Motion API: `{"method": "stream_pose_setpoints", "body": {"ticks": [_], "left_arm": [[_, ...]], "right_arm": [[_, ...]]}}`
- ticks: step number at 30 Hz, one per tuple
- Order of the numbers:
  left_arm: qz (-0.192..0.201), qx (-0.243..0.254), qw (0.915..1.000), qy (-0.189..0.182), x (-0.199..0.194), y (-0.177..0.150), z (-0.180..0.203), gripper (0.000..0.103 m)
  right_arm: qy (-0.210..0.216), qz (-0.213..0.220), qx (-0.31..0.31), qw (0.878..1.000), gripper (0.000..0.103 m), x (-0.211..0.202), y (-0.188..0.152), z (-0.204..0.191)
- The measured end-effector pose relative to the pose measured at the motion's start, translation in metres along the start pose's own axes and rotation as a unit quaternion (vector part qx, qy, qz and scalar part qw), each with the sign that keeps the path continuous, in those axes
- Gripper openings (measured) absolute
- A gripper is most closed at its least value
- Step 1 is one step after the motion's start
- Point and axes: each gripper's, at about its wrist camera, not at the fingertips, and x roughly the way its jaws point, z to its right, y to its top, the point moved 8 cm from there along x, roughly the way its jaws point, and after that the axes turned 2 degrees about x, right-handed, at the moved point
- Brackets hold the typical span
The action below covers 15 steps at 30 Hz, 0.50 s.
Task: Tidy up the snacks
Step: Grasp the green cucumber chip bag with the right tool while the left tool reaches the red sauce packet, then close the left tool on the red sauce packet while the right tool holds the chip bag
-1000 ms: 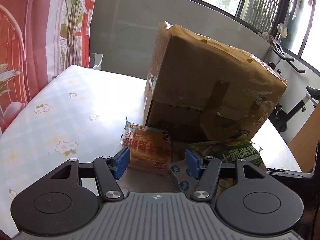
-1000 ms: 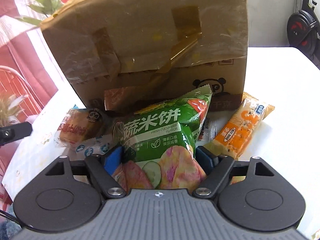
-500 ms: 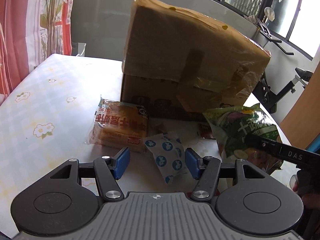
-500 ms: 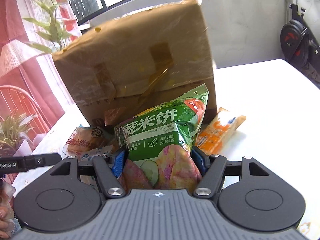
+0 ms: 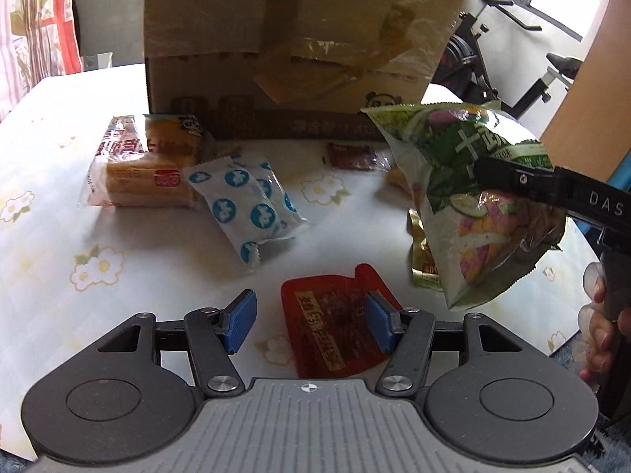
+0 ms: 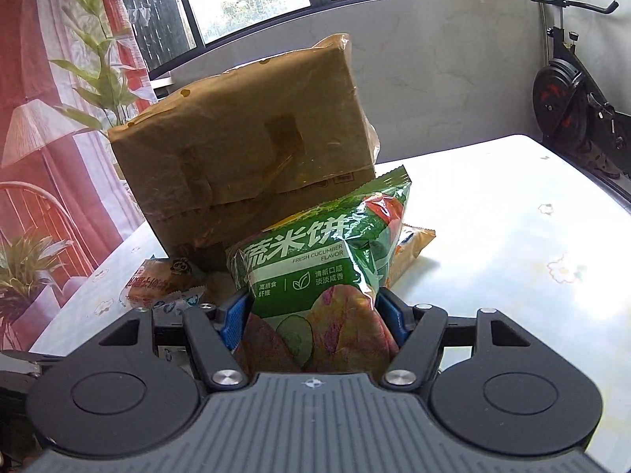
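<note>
My right gripper (image 6: 313, 319) is shut on a green rice cracker bag (image 6: 323, 252) and holds it up off the table. The left wrist view shows the same bag (image 5: 445, 149) hanging at the right, with a black finger (image 5: 512, 177) across it. My left gripper (image 5: 309, 321) is open and low over a flat red snack packet (image 5: 327, 351) that lies on the table between and below its blue pads. A bread packet (image 5: 142, 161), two white packets with blue dots (image 5: 248, 205) and a small dark red packet (image 5: 351, 156) lie in front of a cardboard box (image 5: 299, 39).
The box (image 6: 244, 146) stands on a flowered tablecloth (image 5: 47, 197). A gold packet (image 5: 422, 264) lies under the raised bag, and an orange packet (image 6: 410, 248) behind it. A person's hand (image 5: 599, 315) grips the right tool. An exercise bike (image 6: 572, 90) stands beyond the table.
My right gripper closed on the green bag and raised it off the pile. My left gripper moved down toward the table, and the red packet came into view beneath its pads.
</note>
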Motion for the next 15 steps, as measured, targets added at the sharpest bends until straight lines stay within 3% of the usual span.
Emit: {"method": "stream_pose_setpoints", "body": {"ticks": [9,15], "left_arm": [[-0.025,0.069,0.9972,0.016,0.021,-0.006,0.018,0.066],[-0.017,0.039,0.9982,0.042,0.018,-0.003,0.002,0.063]], "right_arm": [[0.003,0.007,0.006,1.000,0.068,-0.003,0.001,0.001],[0.003,0.006,0.009,1.000,0.068,-0.002,0.000,0.002]]}}
